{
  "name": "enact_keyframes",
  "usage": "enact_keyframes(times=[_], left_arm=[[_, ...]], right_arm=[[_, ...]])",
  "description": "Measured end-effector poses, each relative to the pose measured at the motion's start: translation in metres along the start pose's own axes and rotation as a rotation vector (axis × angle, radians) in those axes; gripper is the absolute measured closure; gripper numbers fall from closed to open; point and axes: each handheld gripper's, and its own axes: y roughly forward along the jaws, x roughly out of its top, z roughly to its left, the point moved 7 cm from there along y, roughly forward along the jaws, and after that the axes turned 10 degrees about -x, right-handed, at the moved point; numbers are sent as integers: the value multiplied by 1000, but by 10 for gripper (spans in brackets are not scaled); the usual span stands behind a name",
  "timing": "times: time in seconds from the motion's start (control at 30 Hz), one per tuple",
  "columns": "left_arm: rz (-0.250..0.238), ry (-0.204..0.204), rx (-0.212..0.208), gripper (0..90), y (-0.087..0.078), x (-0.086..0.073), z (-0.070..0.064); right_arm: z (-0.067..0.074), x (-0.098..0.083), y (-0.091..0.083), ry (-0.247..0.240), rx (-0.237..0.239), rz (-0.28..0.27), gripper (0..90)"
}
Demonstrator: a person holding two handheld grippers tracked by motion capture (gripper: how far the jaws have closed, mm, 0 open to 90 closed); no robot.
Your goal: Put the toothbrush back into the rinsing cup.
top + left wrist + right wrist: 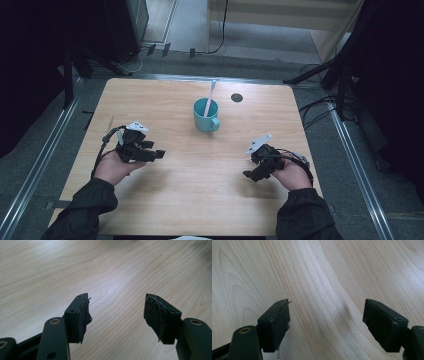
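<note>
A teal mug [206, 115] stands upright near the middle of the wooden table [190, 190], its handle toward the front right. A pink and white toothbrush [210, 98] leans in it, head up toward the far edge. My left gripper [159, 154] hovers at the front left, open, its jaws pointing right. My right gripper [248, 175] is at the front right, open, its jaws pointing left and down. In the left gripper view the left gripper [116, 312] has bare wood between its jaws, and so does the right gripper [327, 320] in the right gripper view.
A small dark round hole [237, 97] sits in the table behind and right of the mug. Metal rails [47, 155] run along both sides of the table. Cables and dark stands lie on the floor beyond the far edge.
</note>
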Motion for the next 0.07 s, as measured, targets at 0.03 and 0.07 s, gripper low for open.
enact_keyframes(times=[0.03, 0.07], left_arm=[[7, 1, 3, 367, 1, -1, 0], [13, 4, 2, 366, 2, -1, 0]], right_arm=[[-1, 0, 0, 2, -1, 1, 220], [-1, 0, 1, -2, -1, -2, 220]])
